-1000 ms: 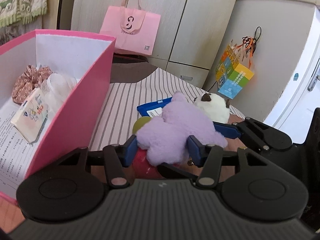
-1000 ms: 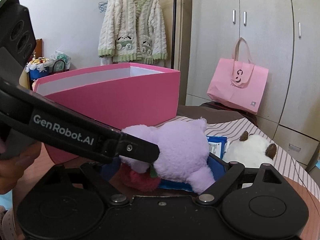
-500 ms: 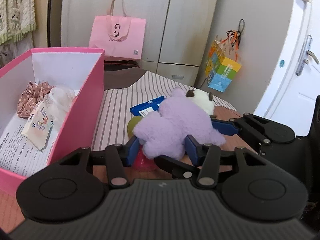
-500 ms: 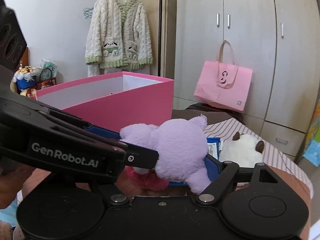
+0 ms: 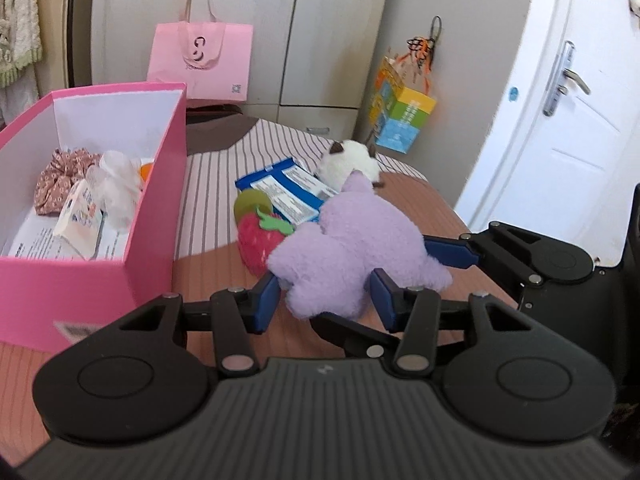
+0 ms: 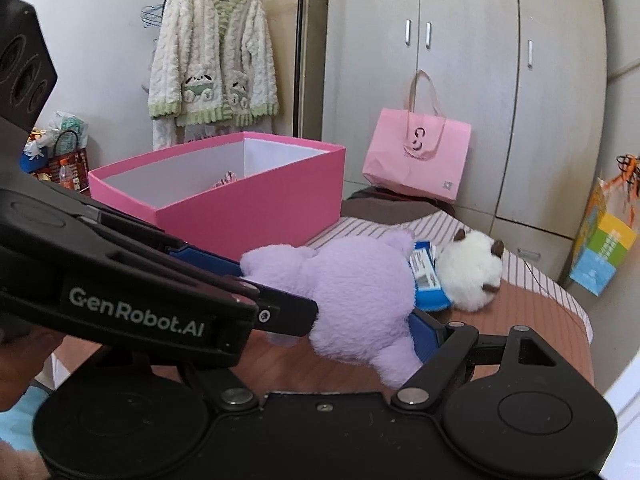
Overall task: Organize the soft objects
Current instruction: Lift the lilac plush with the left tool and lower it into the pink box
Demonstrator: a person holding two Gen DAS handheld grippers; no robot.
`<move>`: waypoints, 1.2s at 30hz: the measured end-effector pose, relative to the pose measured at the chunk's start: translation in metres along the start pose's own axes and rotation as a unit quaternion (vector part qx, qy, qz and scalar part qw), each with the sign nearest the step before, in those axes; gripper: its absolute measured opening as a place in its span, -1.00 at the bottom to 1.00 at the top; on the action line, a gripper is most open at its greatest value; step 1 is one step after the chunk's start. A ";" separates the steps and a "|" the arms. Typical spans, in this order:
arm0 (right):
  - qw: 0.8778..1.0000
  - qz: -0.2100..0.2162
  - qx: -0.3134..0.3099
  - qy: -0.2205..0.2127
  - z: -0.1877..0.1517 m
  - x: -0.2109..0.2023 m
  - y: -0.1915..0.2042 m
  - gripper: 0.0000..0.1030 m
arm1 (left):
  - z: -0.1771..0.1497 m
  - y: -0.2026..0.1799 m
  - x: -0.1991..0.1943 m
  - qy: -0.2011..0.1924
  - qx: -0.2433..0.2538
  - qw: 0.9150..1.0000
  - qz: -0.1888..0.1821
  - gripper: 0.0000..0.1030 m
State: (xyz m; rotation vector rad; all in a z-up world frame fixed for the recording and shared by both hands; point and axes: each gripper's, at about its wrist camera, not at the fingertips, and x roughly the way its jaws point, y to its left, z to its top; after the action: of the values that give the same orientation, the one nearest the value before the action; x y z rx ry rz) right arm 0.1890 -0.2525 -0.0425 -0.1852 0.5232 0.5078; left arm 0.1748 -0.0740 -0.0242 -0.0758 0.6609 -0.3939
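A purple plush toy (image 5: 352, 252) hangs just above the striped table, held from two sides. My left gripper (image 5: 324, 300) is shut on its near end, both blue pads pressing into the fur. My right gripper (image 6: 336, 320) grips the plush (image 6: 360, 292) crosswise; its right pad (image 6: 424, 332) digs in, and its left pad is hidden behind the left gripper's body. A pink box (image 5: 160, 184) stands at the left, holding a floral scrunchie (image 5: 60, 176) and a small packet (image 5: 80, 216). A red strawberry toy (image 5: 258, 240), blue packets (image 5: 288, 184) and a white plush (image 5: 352, 162) lie on the table.
A pink tote bag (image 5: 200, 60) leans on the wardrobe behind the table. A colourful bag (image 5: 400, 120) hangs at the right, near a white door (image 5: 560, 140). A knitted cardigan (image 6: 212, 60) hangs behind the box (image 6: 248, 216). The table's rounded edge runs at the right.
Both grippers have risen and pulled back with the purple plush held between them. The strawberry toy and the blue packets that it covered now show on the table.
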 end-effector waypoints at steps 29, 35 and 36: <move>0.996 -0.003 -0.084 0.015 0.018 -0.053 0.145 0.67 | -0.035 0.067 -0.123 0.036 -0.001 0.999 0.003 -0.09; 0.995 0.012 -0.101 -0.013 0.042 -0.048 0.167 0.68 | -0.019 0.089 -0.146 0.014 0.009 0.999 0.027 -0.09; 0.995 0.015 -0.101 -0.018 0.047 -0.045 0.168 0.68 | -0.015 0.093 -0.147 0.011 0.009 0.999 0.031 -0.09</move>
State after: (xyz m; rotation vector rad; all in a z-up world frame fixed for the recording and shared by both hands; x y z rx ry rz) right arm 0.0897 -0.1126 0.0139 -0.3605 0.4405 0.5921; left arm 0.0907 0.0682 0.0316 -0.0331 0.6800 -0.3416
